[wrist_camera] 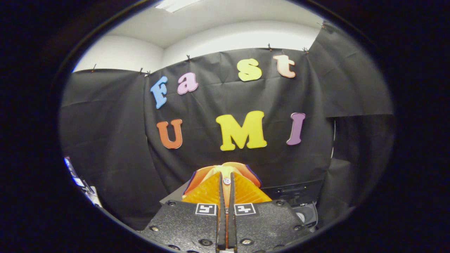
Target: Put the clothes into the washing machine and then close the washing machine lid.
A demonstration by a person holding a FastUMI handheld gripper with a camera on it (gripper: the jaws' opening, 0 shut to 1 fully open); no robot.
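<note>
Between the two fingers of the gripper (226, 182): one orange garment (225, 172) with a small white button, clamped from both sides and held up in front of the black cloth wall (116, 140). Beyond the fingers, lower down: a dark machine (295, 193), partly hidden.

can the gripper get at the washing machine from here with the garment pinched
Probably yes: the gripper is shut on the orange garment, and the dark machine sits just beyond the fingers with nothing between.
</note>
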